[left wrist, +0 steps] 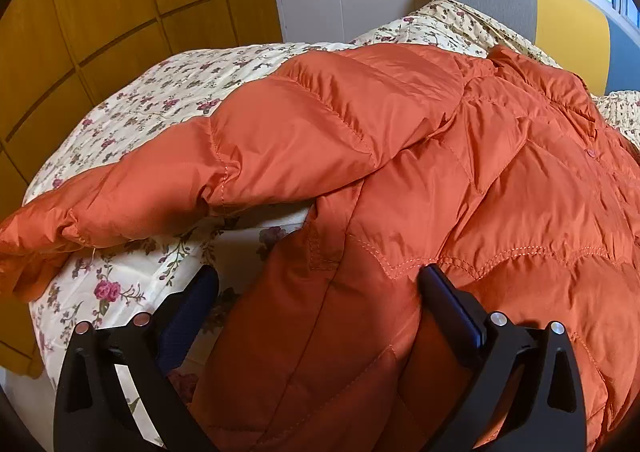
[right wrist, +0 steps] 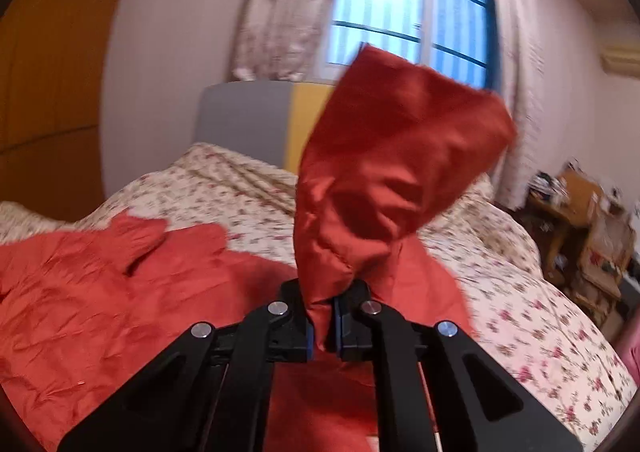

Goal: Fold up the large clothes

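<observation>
An orange quilted down jacket [left wrist: 460, 180] lies spread on a floral bedspread [left wrist: 168, 100], one sleeve [left wrist: 168, 188] stretched out to the left. My left gripper [left wrist: 318, 292] hovers low over the jacket's side edge. It is open, with fabric lying between its wide-apart fingers [left wrist: 444, 300] and no pad pressing. In the right wrist view my right gripper [right wrist: 324, 308] is shut on the jacket's other sleeve [right wrist: 384, 172], whose cuff end stands up above the jaws. The jacket body [right wrist: 100, 312] lies to the left below it.
The bed has a grey and yellow headboard [right wrist: 256, 120] under a curtained window [right wrist: 404, 8]. Wooden wardrobe panels [left wrist: 100, 12] stand along the bed's left side. A cluttered wooden side table [right wrist: 576, 212] is at the bed's right.
</observation>
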